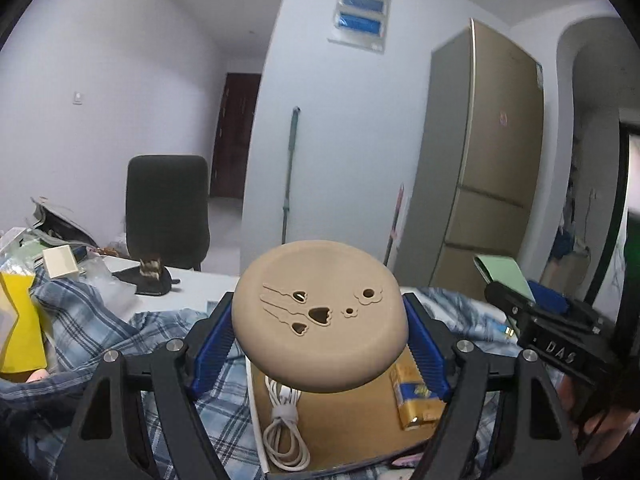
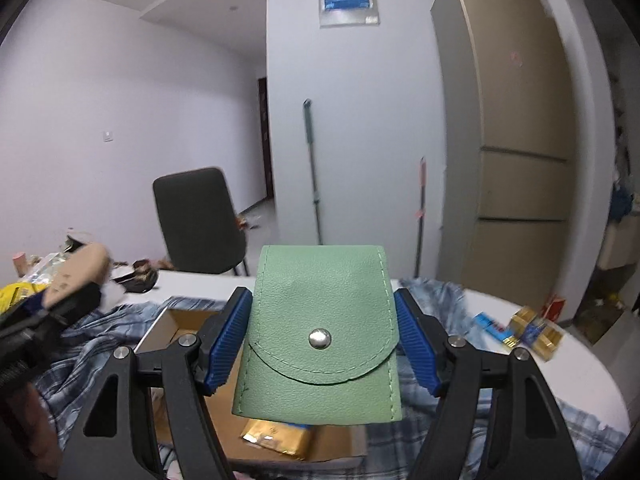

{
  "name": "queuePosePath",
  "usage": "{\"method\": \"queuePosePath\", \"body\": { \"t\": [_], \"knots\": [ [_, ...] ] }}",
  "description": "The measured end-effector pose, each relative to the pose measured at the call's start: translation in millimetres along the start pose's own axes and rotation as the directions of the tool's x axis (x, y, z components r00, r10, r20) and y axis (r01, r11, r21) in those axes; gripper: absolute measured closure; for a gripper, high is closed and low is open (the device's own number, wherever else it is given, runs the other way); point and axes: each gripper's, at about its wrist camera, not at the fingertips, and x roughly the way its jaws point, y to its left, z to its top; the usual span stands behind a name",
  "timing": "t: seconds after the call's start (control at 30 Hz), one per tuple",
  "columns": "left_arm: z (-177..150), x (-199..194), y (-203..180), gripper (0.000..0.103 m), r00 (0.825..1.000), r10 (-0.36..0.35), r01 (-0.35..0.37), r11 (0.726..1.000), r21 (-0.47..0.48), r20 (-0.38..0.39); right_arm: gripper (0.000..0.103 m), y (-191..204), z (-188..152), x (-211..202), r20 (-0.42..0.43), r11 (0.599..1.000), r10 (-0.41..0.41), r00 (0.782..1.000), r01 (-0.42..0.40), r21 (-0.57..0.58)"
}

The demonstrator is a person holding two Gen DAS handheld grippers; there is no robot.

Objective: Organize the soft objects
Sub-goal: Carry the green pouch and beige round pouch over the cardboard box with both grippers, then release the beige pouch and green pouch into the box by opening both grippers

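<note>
My left gripper (image 1: 320, 334) is shut on a tan round cushion-like pad (image 1: 320, 316) with cut-out shapes, held above an open cardboard box (image 1: 344, 428). In the box lie a coiled white cable (image 1: 282, 424) and a gold packet (image 1: 416, 396). My right gripper (image 2: 320, 344) is shut on a green snap pouch (image 2: 320, 336), held above the same box (image 2: 188, 322), over a gold packet (image 2: 276, 438). The right gripper with the pouch also shows at the right of the left wrist view (image 1: 516, 292). The left gripper with the pad shows at the left of the right wrist view (image 2: 60, 292).
The box sits on a blue plaid cloth (image 1: 100, 320) over a white table (image 2: 580, 368). Yellow packaging (image 1: 18, 320) and clutter lie at the left. Gold and blue packets (image 2: 532, 330) lie at the right. A black chair (image 1: 168, 210) stands behind the table.
</note>
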Motion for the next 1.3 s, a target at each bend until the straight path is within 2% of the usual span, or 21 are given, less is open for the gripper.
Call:
{"method": "queuePosePath", "body": {
  "t": [0.13,0.27,0.37,0.5,0.77,0.83,0.9,1.17,1.3],
  "knots": [
    [-13,18,-9,0.021,0.997,-0.008,0.01,1.0,0.024,-0.075,0.033,2,-11,14,-0.058,0.999,0.005,0.998,-0.007,-0.033],
    [-21,32,-11,0.021,0.991,-0.012,0.015,1.0,0.022,-0.135,0.033,6,-24,37,-0.158,0.993,-0.023,0.987,0.004,-0.121],
    [-23,38,-4,0.021,0.988,-0.022,0.023,1.0,0.0,-0.155,0.033,-1,-30,51,-0.225,0.997,0.009,0.974,-0.026,-0.075],
    [-24,43,0,0.021,0.985,-0.032,0.03,0.999,-0.012,-0.168,0.033,-4,-32,57,-0.255,0.997,0.024,0.967,-0.04,-0.059],
    [-23,36,-7,0.014,0.989,-0.027,0.029,1.0,0.007,-0.148,0.032,7,-35,59,-0.274,0.995,0.024,0.962,-0.049,-0.087],
    [-22,34,-6,0.01,0.99,-0.023,0.024,1.0,0.002,-0.136,0.032,7,-35,59,-0.278,0.995,0.018,0.96,-0.044,-0.087],
    [-21,32,-5,0.0,0.992,-0.015,0.015,1.0,-0.001,-0.124,0.032,5,-35,60,-0.28,0.996,0.019,0.96,-0.043,-0.08],
    [-18,26,-8,0.0,0.995,-0.003,0.005,1.0,0.02,-0.096,0.032,5,-31,54,-0.252,0.995,0.019,0.967,-0.043,-0.089],
    [-15,21,-4,0.0,0.997,0.007,-0.006,1.0,0.01,-0.08,0.032,4,-31,58,-0.285,0.996,0.023,0.958,-0.046,-0.076]
  ]
}}
